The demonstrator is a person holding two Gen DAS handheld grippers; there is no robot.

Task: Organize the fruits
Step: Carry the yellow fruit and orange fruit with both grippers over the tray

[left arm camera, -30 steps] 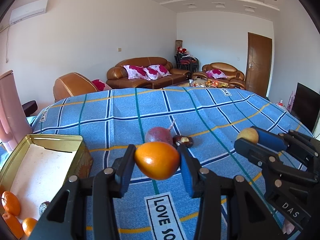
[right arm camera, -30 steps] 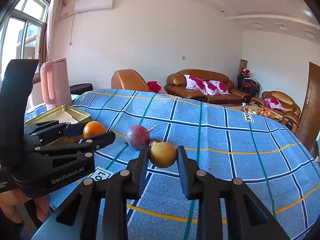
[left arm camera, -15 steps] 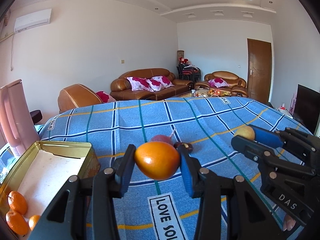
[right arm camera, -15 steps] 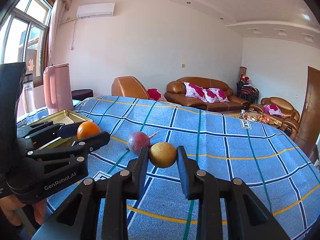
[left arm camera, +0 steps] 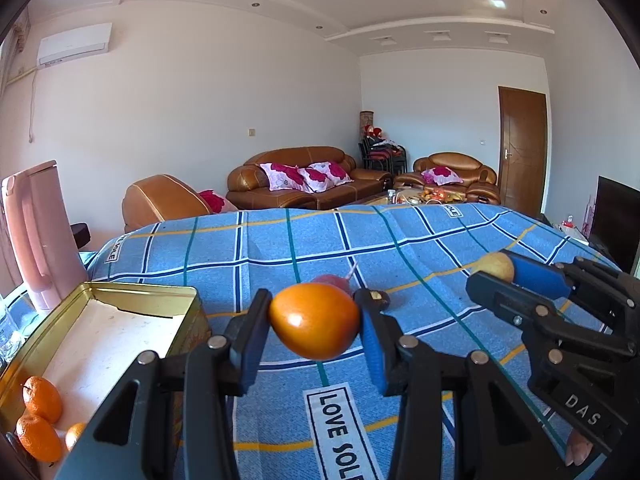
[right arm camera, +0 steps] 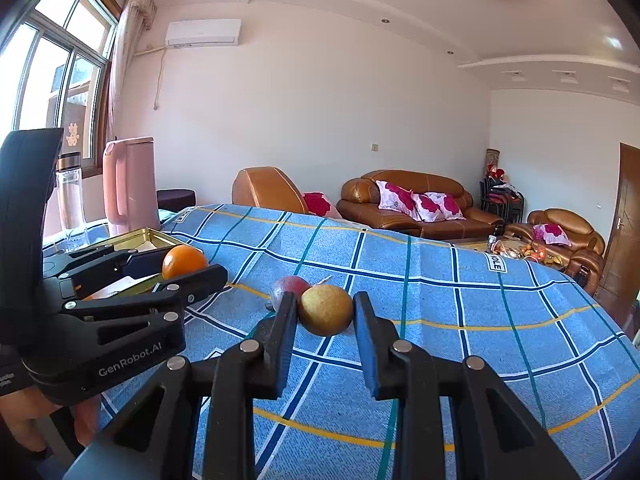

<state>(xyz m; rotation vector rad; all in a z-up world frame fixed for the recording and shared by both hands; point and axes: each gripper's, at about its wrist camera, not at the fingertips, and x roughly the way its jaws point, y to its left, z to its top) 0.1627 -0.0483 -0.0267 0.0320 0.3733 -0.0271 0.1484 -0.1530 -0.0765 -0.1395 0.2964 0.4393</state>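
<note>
My left gripper is shut on an orange fruit and holds it above the blue checked tablecloth; it also shows in the right wrist view. My right gripper is shut on a yellow-brown fruit, which also shows in the left wrist view. A purple-red fruit and a small dark fruit lie on the cloth beyond both grippers. A gold tin at the left holds three small oranges.
A pink kettle and a clear bottle stand at the table's left edge behind the tin. Brown sofas and a door lie beyond the table's far edge.
Both grippers have lifted with their fruits, so the table sits lower in view. The tin has come further into the left wrist view.
</note>
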